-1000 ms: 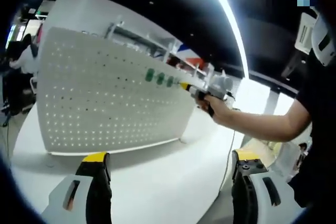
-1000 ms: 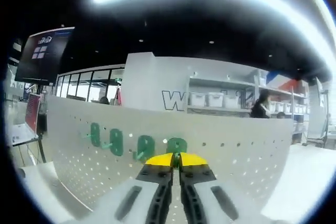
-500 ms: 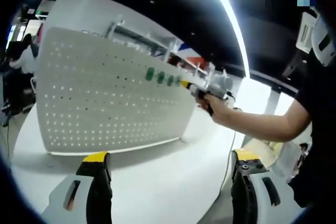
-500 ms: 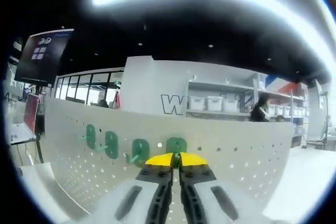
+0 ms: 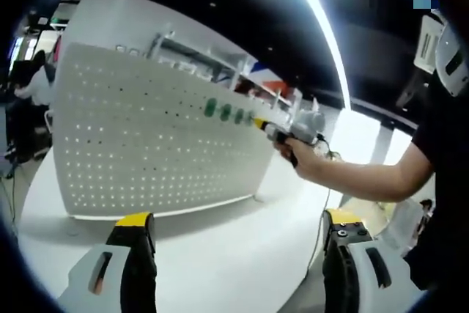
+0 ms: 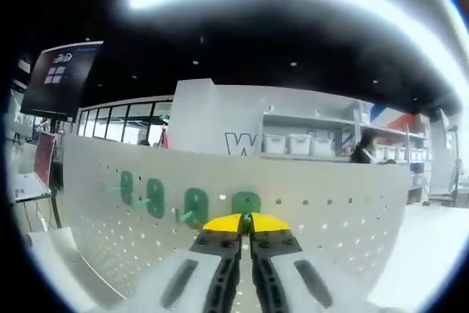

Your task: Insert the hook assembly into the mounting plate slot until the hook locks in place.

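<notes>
Your right hand-held gripper [image 6: 245,219] is clenched, its yellow tips meeting on the fourth green plastic hook [image 6: 246,202], the rightmost of the row on the white perforated mounting plate [image 6: 330,218]. Over the last second that hook has stayed pressed at the plate face while your view crept slightly closer, so the seating push looks under way, not finished; whether it has locked cannot be told. From your left hand-held gripper [image 5: 234,243], released and idle above the white round bench [image 5: 220,254], the green row [image 5: 229,113] reads level.
</notes>
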Tool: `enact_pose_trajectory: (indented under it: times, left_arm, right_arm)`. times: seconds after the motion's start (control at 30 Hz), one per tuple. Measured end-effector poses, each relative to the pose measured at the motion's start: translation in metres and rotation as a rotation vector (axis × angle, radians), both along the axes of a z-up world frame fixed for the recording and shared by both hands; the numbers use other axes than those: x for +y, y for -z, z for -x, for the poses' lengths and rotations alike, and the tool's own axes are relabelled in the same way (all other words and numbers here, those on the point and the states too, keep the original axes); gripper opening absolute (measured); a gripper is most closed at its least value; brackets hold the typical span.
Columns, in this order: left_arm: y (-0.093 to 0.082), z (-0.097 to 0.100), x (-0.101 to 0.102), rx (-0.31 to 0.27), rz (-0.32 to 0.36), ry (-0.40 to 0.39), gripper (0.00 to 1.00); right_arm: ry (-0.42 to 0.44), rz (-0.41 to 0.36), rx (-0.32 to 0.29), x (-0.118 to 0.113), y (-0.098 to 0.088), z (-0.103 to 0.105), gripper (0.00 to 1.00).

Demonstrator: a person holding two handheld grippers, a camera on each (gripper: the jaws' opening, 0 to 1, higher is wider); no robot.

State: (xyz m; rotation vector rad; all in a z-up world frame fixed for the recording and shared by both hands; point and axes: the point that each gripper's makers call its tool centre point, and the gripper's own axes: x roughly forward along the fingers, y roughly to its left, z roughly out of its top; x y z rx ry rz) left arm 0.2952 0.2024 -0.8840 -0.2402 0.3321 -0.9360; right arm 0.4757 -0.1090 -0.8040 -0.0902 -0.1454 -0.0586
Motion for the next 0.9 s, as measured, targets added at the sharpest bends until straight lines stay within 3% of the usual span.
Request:
enact_pose_trajectory:
  times: [0.4,0.9]
  left_arm:
    - [0.0008,-0.0002,0.0045,0.004,0.002,-0.018,0.96]
    - [-0.0003,-0.0006,0.0057,0.003,0.009,-0.023,0.95]
  right_arm:
    - [0.005,-0.006,-0.015,-0.0010,-0.0044,0.0003,0.00]
    - [0.026,0.004,0.001,0.0031,0.0033,-0.0011,0.00]
